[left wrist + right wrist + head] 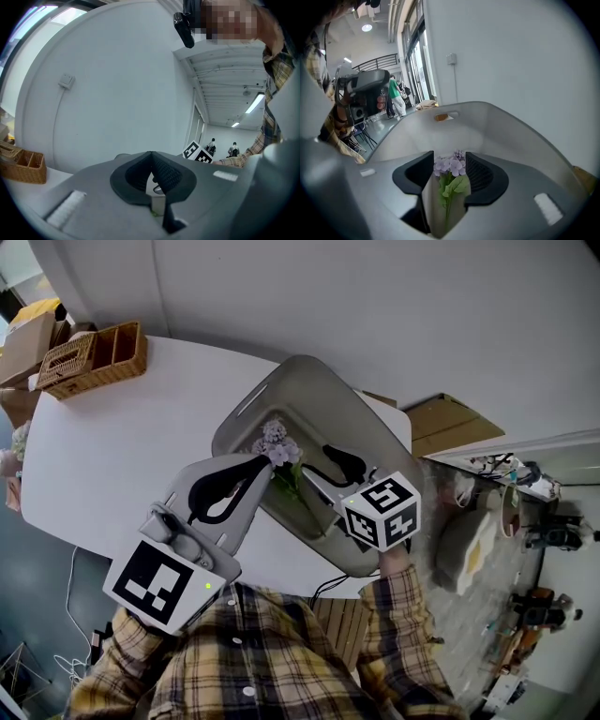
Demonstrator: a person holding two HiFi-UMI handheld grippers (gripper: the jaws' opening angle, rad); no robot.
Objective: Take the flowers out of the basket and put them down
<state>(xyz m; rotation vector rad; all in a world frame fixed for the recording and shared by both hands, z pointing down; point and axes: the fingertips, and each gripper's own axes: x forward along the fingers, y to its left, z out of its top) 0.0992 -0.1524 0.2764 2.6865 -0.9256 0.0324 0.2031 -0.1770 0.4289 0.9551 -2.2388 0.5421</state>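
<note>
A sprig of purple flowers [277, 448] with a green stem lies in a grey tray [309, 390] on the white table. My right gripper [317, 472] reaches into the tray from the near side. In the right gripper view the flowers [449, 165] sit between the jaws of my right gripper [450, 157], which stand apart with a gap on each side of the stem. My left gripper [262, 465] hovers just left of the blooms. The left gripper view shows my left gripper [151, 154] with its pads meeting at the tips and pointing toward the wall.
A wicker basket [94, 360] with compartments stands at the table's far left corner and also shows as the wicker basket [23, 166]. Beyond the table's right edge, cardboard [450, 423] lies on the floor. People stand far off in the room.
</note>
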